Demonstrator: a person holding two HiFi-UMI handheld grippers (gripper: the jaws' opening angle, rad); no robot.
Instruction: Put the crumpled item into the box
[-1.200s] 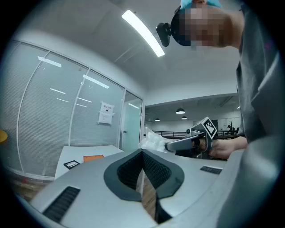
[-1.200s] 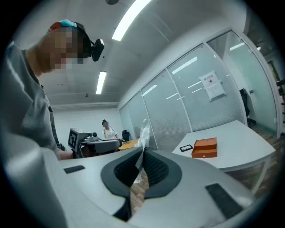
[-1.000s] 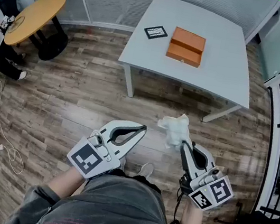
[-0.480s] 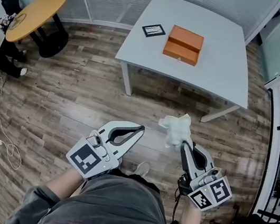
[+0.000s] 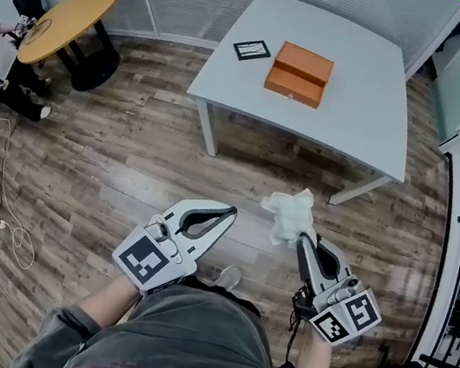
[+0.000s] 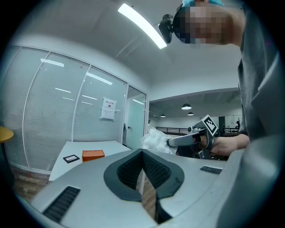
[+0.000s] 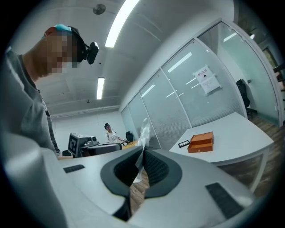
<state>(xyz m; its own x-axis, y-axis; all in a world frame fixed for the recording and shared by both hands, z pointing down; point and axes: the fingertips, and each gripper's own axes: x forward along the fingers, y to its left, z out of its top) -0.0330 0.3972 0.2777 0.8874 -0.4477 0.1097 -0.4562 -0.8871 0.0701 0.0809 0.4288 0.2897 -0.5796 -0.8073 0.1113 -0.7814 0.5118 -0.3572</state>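
At 7 o'clock in the head view, the left hand-held gripper (image 5: pixel 230 212) has its jaws tip to tip, empty. At 12 o'clock an orange box (image 5: pixel 300 74) sits on the white tabletop (image 5: pixel 360 96), well apart from the crumpled white item (image 5: pixel 289 214), which the right hand-held gripper (image 5: pixel 300 239) pinches at 5 o'clock.

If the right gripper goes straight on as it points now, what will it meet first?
Probably the glass wall, though depth is unclear. In the right gripper view the white table with the orange box lies right of that line. The right gripper holds the crumpled white item.
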